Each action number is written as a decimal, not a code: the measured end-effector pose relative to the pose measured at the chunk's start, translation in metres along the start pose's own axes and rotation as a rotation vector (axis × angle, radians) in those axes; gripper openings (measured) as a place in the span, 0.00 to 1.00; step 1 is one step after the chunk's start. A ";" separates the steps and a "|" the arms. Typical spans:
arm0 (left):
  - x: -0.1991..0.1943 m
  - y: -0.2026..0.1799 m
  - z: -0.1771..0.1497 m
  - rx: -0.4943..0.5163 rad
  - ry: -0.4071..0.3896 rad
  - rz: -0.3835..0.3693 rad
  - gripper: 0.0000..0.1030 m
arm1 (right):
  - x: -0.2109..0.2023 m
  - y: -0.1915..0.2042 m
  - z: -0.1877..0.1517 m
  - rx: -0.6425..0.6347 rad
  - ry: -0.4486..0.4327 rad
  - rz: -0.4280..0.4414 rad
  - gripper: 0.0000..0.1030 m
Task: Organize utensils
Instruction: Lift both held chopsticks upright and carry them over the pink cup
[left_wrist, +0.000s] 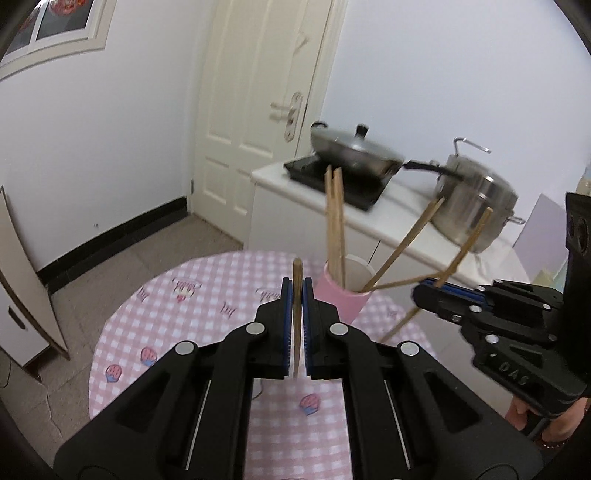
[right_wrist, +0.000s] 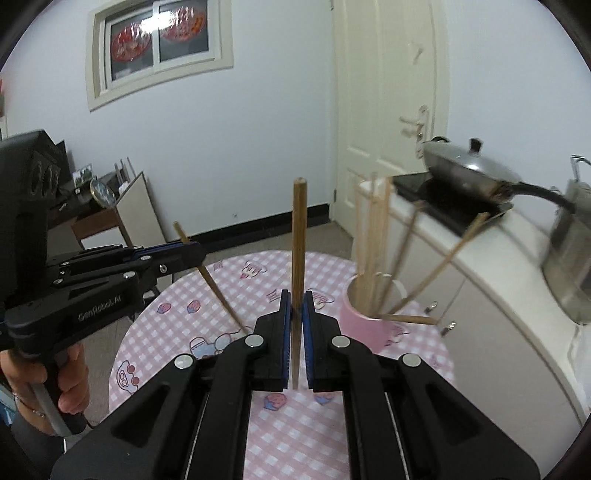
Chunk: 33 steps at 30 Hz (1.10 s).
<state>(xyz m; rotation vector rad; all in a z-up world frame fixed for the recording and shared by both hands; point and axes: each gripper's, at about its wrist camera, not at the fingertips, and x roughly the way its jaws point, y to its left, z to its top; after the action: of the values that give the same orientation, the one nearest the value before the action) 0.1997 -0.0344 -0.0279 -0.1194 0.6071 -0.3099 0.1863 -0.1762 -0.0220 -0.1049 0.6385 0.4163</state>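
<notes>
My left gripper (left_wrist: 297, 291) is shut on a wooden chopstick (left_wrist: 297, 273) that stands upright between the blue pads. Just beyond it, a pink cup (left_wrist: 343, 295) on the table holds several chopsticks (left_wrist: 334, 221) splayed outward. To the right, my right gripper (left_wrist: 421, 291) grips another chopstick (left_wrist: 469, 243) on a slant beside the cup. In the right wrist view, the right gripper (right_wrist: 296, 299) is shut on its upright chopstick (right_wrist: 298, 229), with the cup (right_wrist: 365, 325) ahead to the right. The left gripper (right_wrist: 195, 254) is at the left with its slanted chopstick (right_wrist: 218, 291).
A round table (left_wrist: 207, 306) carries a pink checked cloth. Behind the cup runs a white counter (left_wrist: 399, 221) with a lidded wok (left_wrist: 351, 151) on a black cooktop and a steel pot (left_wrist: 476, 206). A white door (left_wrist: 258, 92) and tiled floor lie beyond.
</notes>
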 end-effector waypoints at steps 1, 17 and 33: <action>-0.001 -0.004 0.003 0.001 -0.011 -0.003 0.05 | -0.006 -0.004 0.000 0.004 -0.008 -0.006 0.05; 0.003 -0.038 0.066 -0.033 -0.173 -0.033 0.05 | -0.036 -0.095 0.017 0.096 -0.159 -0.225 0.05; 0.052 -0.056 0.094 -0.001 -0.245 -0.008 0.05 | 0.007 -0.137 0.054 0.249 -0.320 -0.138 0.05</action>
<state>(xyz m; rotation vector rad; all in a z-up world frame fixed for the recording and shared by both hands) 0.2798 -0.1024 0.0318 -0.1578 0.3636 -0.2972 0.2769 -0.2866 0.0128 0.1521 0.3608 0.2105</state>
